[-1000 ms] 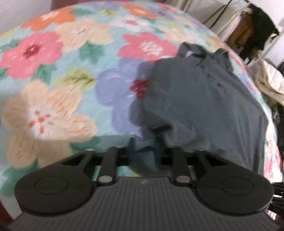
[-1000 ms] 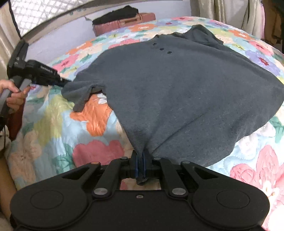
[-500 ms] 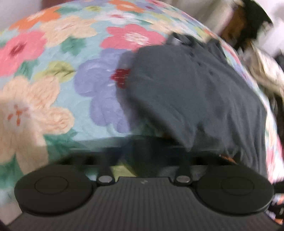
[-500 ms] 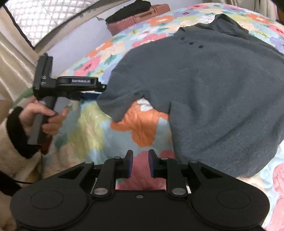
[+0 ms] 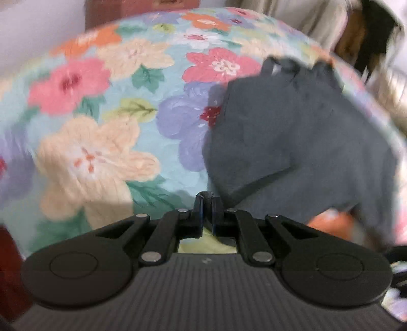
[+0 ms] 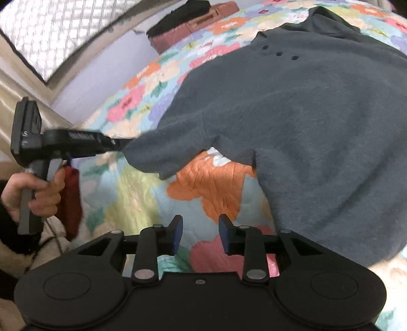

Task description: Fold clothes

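A dark grey polo shirt (image 6: 318,122) lies spread on a floral bedspread (image 6: 211,183), collar at the far end, three buttons showing. It also shows in the left wrist view (image 5: 292,142). My left gripper (image 5: 207,203) is shut on the shirt's sleeve hem; in the right wrist view the left gripper (image 6: 119,143) holds the sleeve tip pulled out sideways. My right gripper (image 6: 201,234) is open and empty, just off the shirt's lower edge, above the bedspread.
The bedspread (image 5: 101,127) fills the left wrist view. A dark bundle on a reddish case (image 6: 193,23) sits at the bed's far edge by the wall. Hanging clothes (image 5: 368,38) are beyond the bed. The person's hand (image 6: 38,188) grips the left handle.
My right gripper let go of the shirt's hem, opened wide and drew back. My left gripper shut on the sleeve and pulled it outward, away from the shirt body.
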A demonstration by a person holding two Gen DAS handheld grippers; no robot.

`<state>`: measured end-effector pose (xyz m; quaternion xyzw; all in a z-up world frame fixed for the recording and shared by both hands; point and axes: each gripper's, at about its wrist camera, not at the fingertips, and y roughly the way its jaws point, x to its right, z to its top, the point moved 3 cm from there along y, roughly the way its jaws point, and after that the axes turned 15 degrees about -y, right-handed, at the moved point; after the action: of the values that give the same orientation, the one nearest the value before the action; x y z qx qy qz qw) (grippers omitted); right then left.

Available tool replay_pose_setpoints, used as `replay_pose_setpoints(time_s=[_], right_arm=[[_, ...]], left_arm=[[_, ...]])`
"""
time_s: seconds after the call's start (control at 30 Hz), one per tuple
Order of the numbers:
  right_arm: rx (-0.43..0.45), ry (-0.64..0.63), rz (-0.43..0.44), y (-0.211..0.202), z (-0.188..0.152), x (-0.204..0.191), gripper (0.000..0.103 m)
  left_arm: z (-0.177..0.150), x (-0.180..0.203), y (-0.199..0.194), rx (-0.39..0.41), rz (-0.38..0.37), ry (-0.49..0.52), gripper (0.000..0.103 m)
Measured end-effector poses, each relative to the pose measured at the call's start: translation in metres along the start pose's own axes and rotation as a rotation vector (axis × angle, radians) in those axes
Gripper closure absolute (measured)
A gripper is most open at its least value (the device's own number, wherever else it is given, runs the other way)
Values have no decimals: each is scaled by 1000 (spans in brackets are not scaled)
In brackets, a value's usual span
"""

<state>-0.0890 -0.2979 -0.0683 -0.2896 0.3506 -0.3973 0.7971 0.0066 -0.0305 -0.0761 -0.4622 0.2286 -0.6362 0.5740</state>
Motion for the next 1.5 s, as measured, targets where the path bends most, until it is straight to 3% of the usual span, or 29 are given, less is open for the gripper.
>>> replay_pose_setpoints(time_s=[0.13,0.4,0.43,0.47,0.5,0.6,0.7,0.77,0.8,1.0,1.13,1.23,1.37,1.5], right_arm=[[36,27,29,22,13,0,55],[139,83,9,74,31,1,53],[138,52,3,77,35,-4,58],[136,14,-3,79,39,-8,81],[134,-19,-4,79,42,-11,96],[146,-24,32,59,50,-18,98],[177,101,113,22,54,-20,98],[195,186,166,5,53,-17,98],[173,213,173,8,50,-12,98],[25,283,130,50,15,3,93],[-10,208,158,35,9,1,86],[6,159,77,-9,3,15,77],[84,205,-32,-68,-17,39,62],[81,295,-161,-97,-41,56,61]], left_arm=[[6,-4,1,-37,-105,-83,97],[8,-13,6,-63,-175,-184,97],[8,-12,6,-61,-173,-177,97],[8,-10,6,-60,-172,-170,97],[8,-9,5,-57,-172,-165,97],[13,-13,-15,-24,-163,-197,97],[28,-18,-55,41,-273,-245,97],[31,-19,-60,17,-313,-265,97],[28,-19,-54,-12,-312,-273,97],[-3,-24,9,-174,-97,-253,97],[7,-18,-4,-96,-65,-194,96],[15,-17,-17,-11,-34,-143,96],[13,-13,-17,-46,-49,-111,96],[9,-9,-18,-71,-43,-95,96]])
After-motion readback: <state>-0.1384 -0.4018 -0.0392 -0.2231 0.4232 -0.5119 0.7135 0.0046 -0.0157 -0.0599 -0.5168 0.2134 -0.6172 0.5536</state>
